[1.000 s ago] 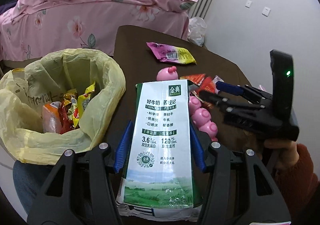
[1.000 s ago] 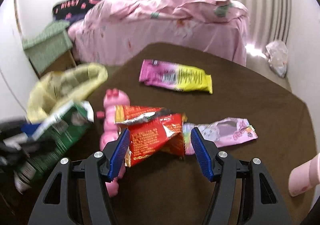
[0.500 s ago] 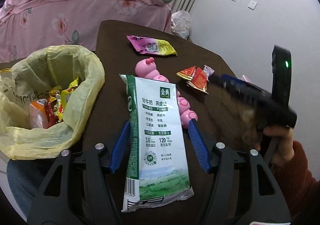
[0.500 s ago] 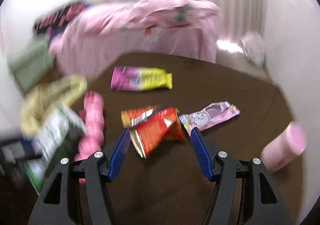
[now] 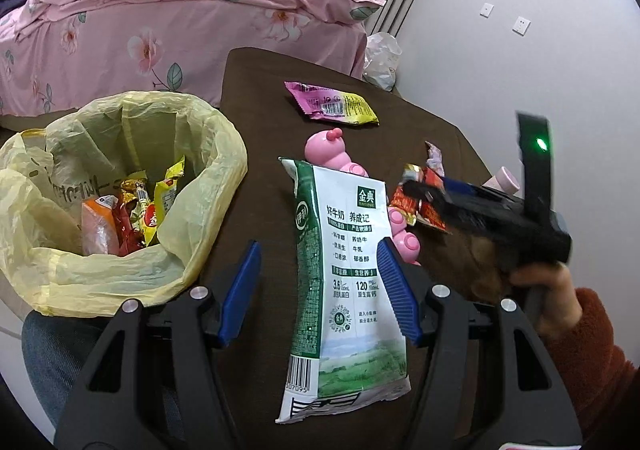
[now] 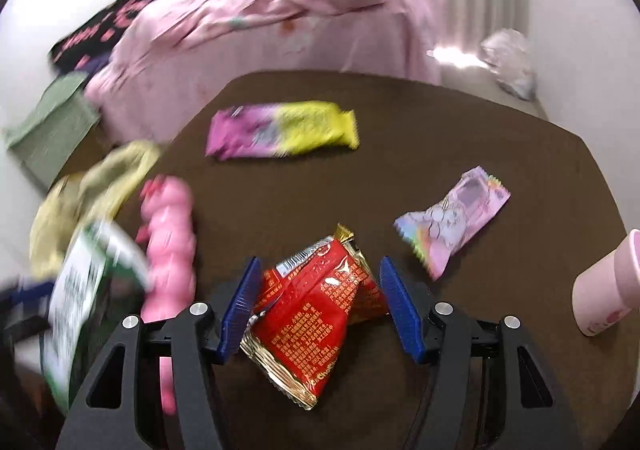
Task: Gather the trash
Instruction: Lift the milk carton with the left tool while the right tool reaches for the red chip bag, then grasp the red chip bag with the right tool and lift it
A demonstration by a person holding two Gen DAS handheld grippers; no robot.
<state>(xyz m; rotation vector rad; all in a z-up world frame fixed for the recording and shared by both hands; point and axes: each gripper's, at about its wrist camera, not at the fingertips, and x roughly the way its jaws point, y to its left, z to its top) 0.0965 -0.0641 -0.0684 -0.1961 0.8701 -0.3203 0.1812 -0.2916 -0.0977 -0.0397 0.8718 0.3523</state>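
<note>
A flattened green-and-white milk carton [image 5: 344,274] stands between the fingers of my left gripper [image 5: 318,290], above the brown table [image 5: 256,97]. Only the right pad touches it. The left pad stands clear, so this gripper is open. The yellow trash bag [image 5: 224,153] sits to the left with several wrappers inside. My right gripper [image 6: 316,302] is open around a crumpled red snack wrapper [image 6: 316,310], which fills the gap between its pads. In the left wrist view the right gripper [image 5: 424,189] reaches in from the right, held by a hand in a red sleeve.
A purple-and-yellow wrapper [image 6: 280,127] lies further back on the table. A pale pink wrapper [image 6: 452,226] lies right of the red one. A pink caterpillar toy [image 6: 168,242] lies beside the carton and a pink cup [image 6: 604,290] at far right. A pink bed [image 5: 160,17] is behind.
The left jaws have widened and the carton now leans on the right pad only. The right gripper has moved forward over the red wrapper and rolled a little.
</note>
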